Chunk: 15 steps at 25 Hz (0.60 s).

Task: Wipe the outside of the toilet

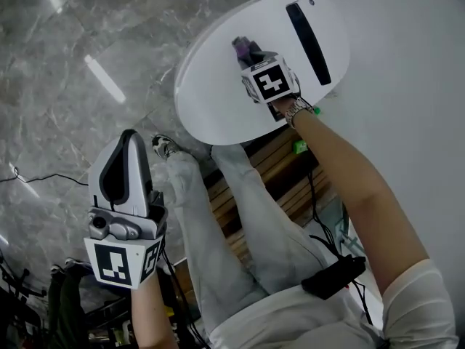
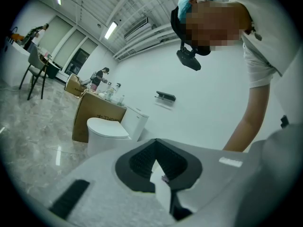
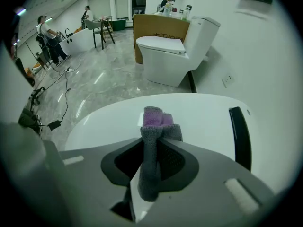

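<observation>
The toilet's white oval lid (image 1: 211, 93) fills the upper middle of the head view, with a black strip (image 1: 309, 42) near its back end. My right gripper (image 1: 248, 51) is over the lid, shut on a folded grey and purple cloth (image 3: 152, 126) that sticks out past the jaws toward the lid (image 3: 203, 117). Whether the cloth touches the lid I cannot tell. My left gripper (image 1: 129, 140) hangs low at the left over the floor, away from the toilet. In its own view the left gripper (image 2: 155, 161) is shut with nothing held.
A second white toilet (image 3: 165, 51) stands by the wall beside a cardboard box (image 3: 158, 25). The marble floor (image 1: 65, 78) carries a cable (image 1: 33, 180). My legs and a wooden pallet (image 1: 283, 173) lie below the lid. People stand far off by a desk (image 2: 97, 79).
</observation>
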Each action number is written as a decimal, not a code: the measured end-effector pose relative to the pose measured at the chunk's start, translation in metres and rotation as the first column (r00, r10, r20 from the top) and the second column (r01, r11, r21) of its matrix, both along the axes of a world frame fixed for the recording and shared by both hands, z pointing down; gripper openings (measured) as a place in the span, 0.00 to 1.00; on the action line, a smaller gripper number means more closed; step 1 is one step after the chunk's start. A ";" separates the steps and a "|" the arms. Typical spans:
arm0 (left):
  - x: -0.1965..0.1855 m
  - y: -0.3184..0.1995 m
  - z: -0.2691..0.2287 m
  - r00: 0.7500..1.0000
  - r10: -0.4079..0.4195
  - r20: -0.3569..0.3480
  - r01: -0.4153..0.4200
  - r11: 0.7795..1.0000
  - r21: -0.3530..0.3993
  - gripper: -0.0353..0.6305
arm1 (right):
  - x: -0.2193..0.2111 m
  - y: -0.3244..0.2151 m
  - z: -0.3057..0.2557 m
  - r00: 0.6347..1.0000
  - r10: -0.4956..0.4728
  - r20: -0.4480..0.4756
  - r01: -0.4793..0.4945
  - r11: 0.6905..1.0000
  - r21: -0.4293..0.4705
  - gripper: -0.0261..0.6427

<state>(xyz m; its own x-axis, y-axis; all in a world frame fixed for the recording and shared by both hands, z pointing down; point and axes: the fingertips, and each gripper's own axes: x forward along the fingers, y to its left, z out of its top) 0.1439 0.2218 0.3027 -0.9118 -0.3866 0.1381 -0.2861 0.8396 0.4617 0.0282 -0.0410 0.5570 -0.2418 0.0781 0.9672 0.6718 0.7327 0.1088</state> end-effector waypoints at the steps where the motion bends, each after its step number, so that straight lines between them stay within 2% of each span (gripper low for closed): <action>1: 0.001 0.005 0.001 1.000 -0.011 -0.001 0.011 1.000 0.000 0.06 | 0.005 0.011 0.002 1.000 -0.017 0.000 0.017 1.000 -0.009 0.16; 4: 0.007 0.018 0.001 0.999 -0.033 -0.002 0.033 0.999 0.004 0.06 | 0.022 0.041 0.006 0.999 -0.027 -0.020 0.026 0.999 -0.022 0.16; 7: 0.013 0.027 0.003 0.999 -0.047 -0.002 0.047 0.999 0.014 0.06 | 0.050 0.079 0.011 0.995 0.017 -0.101 -0.026 0.996 -0.087 0.16; 9: 0.016 0.031 0.003 0.999 -0.049 -0.009 0.049 0.998 0.026 0.06 | 0.072 0.099 0.016 0.989 0.026 -0.144 -0.041 0.995 -0.097 0.16; 12: 0.020 0.035 -0.001 0.999 -0.048 -0.013 0.048 0.998 0.039 0.06 | 0.086 0.120 0.015 0.993 -0.043 -0.112 0.037 0.998 -0.055 0.16; 15: 0.022 0.040 -0.004 0.999 -0.051 -0.008 0.051 0.998 0.042 0.06 | 0.102 0.140 0.018 0.985 -0.122 -0.123 0.118 0.992 -0.039 0.16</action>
